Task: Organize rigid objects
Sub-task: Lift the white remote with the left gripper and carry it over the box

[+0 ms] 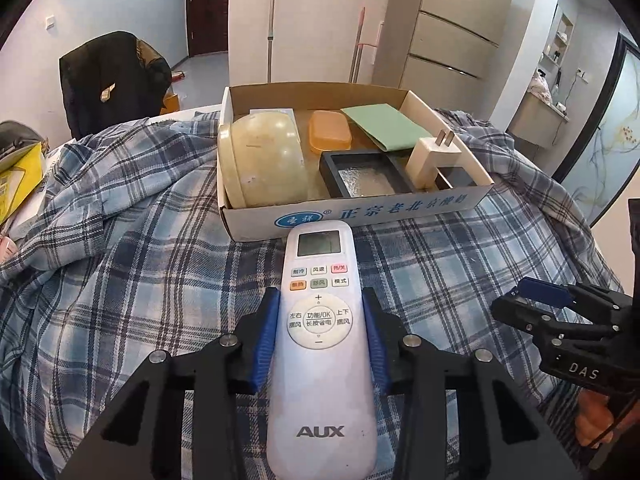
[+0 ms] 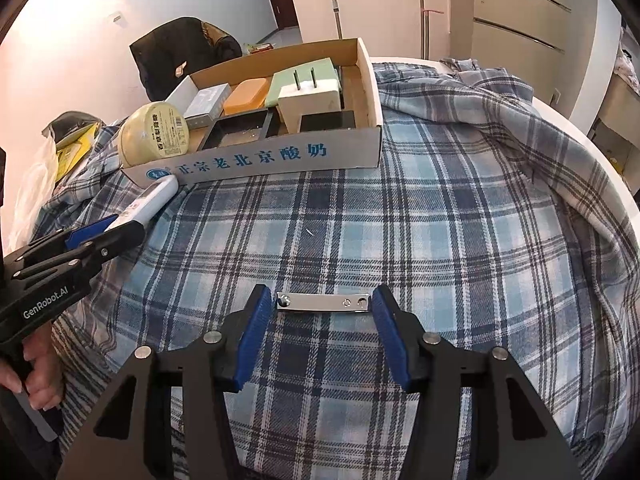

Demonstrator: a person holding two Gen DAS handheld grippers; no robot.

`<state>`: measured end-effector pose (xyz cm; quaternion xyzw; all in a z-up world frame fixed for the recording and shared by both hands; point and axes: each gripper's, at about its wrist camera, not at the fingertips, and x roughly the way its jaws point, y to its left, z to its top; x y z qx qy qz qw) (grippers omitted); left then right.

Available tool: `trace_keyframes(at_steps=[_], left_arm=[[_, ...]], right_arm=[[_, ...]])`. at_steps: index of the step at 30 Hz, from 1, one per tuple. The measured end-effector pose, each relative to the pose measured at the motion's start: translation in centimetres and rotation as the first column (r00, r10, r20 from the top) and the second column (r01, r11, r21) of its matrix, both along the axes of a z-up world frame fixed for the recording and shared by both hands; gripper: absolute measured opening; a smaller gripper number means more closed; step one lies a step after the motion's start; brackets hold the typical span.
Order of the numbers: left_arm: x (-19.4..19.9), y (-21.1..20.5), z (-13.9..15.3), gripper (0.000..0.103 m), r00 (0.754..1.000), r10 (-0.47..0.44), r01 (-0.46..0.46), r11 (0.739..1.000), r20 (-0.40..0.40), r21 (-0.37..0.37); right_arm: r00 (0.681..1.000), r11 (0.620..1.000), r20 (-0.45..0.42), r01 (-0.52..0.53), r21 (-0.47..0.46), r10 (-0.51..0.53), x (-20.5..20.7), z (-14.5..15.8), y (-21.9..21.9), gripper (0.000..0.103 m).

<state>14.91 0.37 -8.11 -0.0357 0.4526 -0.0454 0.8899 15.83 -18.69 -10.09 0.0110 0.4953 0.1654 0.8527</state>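
My left gripper (image 1: 320, 312) is shut on a white AUX remote control (image 1: 320, 320), held just in front of the cardboard box (image 1: 360, 212); it also shows in the right wrist view (image 2: 154, 200). The box holds a cream bowl (image 1: 264, 160), an orange soap case (image 1: 329, 131), a green card (image 1: 384, 124), a black tray (image 1: 366, 174) and a white plug adapter (image 1: 434, 158). My right gripper (image 2: 322, 308) is open around a shiny metal strip (image 2: 322, 303) lying on the plaid cloth, its pads (image 2: 256, 320) at the strip's two ends.
A blue plaid cloth (image 2: 400, 220) covers the round table (image 2: 600, 184). A dark jacket hangs on a chair (image 1: 112, 80) behind. Yellow packaging (image 1: 20, 176) lies at the far left. The box also shows in the right wrist view (image 2: 260, 162).
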Motion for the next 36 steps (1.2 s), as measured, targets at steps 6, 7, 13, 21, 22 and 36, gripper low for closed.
trace_keyframes(at_steps=[6,7,13,21,22,36], left_arm=[[-0.1,-0.4,-0.3,0.042,0.999,-0.032,0.032,0.999,-0.02,0.0],[-0.3,-0.3,0.0,0.042,0.999,-0.038,0.038,0.999,-0.008,-0.015],[-1.3,-0.1,1.8,0.042,0.996,-0.051,0.054,0.998,0.075,-0.042],[-1.7,-0.1,2.8,0.042,0.993,-0.021,0.025,0.999,0.12,-0.032],[-1.8,-0.2,3.2,0.042,0.991,-0.014,0.017,1.0,0.132,-0.023],[-0.2,-0.4,8.8,0.042,0.975,0.049,-0.044,0.999,0.217,-0.026]], right_arm=[[1.0,0.999,0.016,0.022,-0.034,-0.021,-0.1,0.1,0.1,0.05],[0.999,0.999,0.021,0.033,-0.03,-0.032,-0.2,0.2,-0.2,0.05],[0.995,0.998,0.079,0.066,0.022,-0.068,-0.6,1.3,-1.4,0.05],[0.991,0.997,0.11,0.076,0.01,-0.077,-0.8,1.7,-1.4,0.05],[0.99,0.997,0.115,0.083,0.005,-0.083,-0.9,1.9,-1.5,0.05],[0.982,0.996,0.173,0.085,-0.034,-0.078,0.7,6.1,-2.5,0.05]])
